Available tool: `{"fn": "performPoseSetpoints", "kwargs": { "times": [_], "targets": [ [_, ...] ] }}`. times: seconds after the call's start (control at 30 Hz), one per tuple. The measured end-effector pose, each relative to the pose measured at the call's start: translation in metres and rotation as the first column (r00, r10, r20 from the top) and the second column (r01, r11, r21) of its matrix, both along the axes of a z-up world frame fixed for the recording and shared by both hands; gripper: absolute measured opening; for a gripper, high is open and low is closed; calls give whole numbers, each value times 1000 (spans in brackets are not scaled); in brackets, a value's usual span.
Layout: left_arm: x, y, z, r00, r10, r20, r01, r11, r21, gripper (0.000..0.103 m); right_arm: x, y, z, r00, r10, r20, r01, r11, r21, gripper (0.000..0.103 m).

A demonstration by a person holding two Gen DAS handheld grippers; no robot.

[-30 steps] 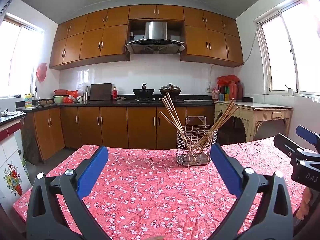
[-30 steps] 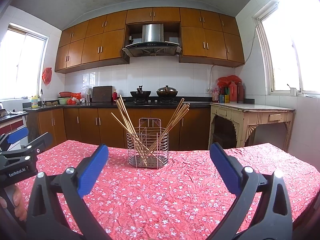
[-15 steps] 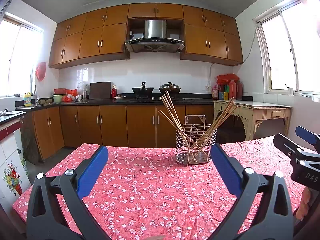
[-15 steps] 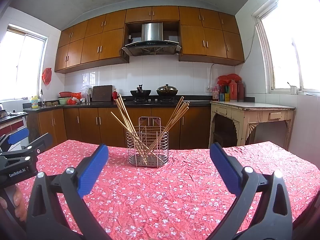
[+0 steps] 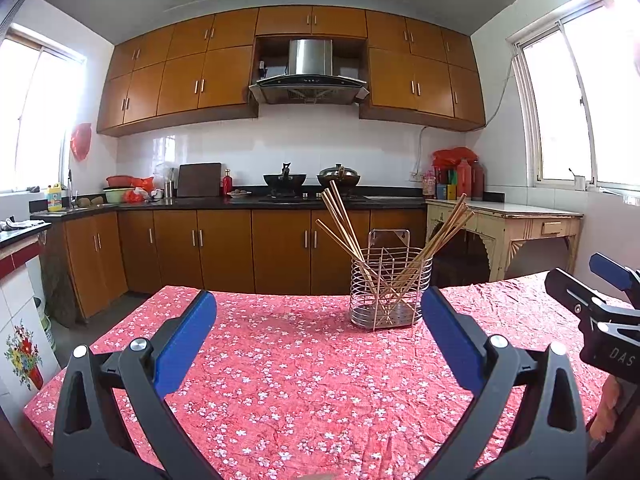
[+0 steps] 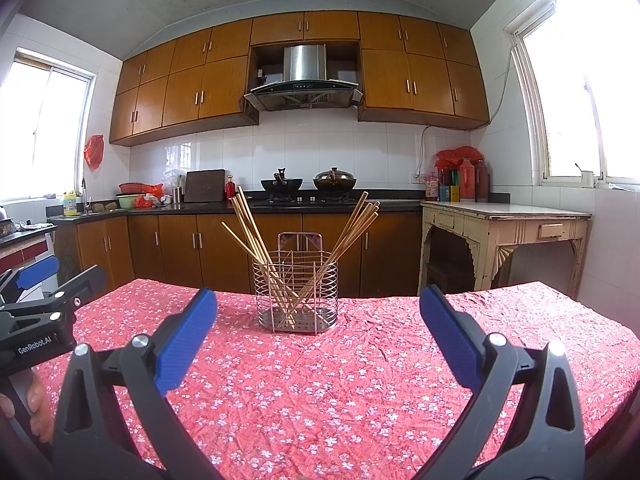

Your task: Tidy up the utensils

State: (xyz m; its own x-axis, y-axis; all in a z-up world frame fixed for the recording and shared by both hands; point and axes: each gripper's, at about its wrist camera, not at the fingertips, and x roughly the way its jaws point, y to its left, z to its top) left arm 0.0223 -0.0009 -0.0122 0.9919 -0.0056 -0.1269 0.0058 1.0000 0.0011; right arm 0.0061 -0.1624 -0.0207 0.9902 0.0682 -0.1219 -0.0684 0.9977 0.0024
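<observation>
Both hovering low over the red flowered worktop, nothing gripped. Left tool spread wide and empty; right tool likewise apart and empty. Wire holder standing upright mid-worktop, chopsticks fanned out in two leaning bunches, probably loose enough to need regrouping. Held back, presumably, to line up an approach. From the right wrist view, holder dead ahead between the fingers; from the left, off toward the right finger, with the right tool visible at the edge.
</observation>
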Motion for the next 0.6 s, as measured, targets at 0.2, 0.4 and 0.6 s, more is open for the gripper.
{"fn": "performPoseSetpoints", "kwargs": {
  "times": [0.2, 0.4, 0.6],
  "targets": [
    [0, -1, -1, 1000, 3, 5, -3, 1000, 2, 101, 1, 1, -1, 1000, -1, -1, 1, 1000, -1, 99],
    [-2, -2, -1, 1000, 11, 14, -11, 1000, 7, 101, 1, 0, -3, 1000, 3, -4, -3, 1000, -1, 99],
    [-2, -2, -1, 1000, 4, 12, -4, 1000, -6, 101, 1, 0, -3, 1000, 2, -4, -2, 1000, -1, 99]
  ]
}}
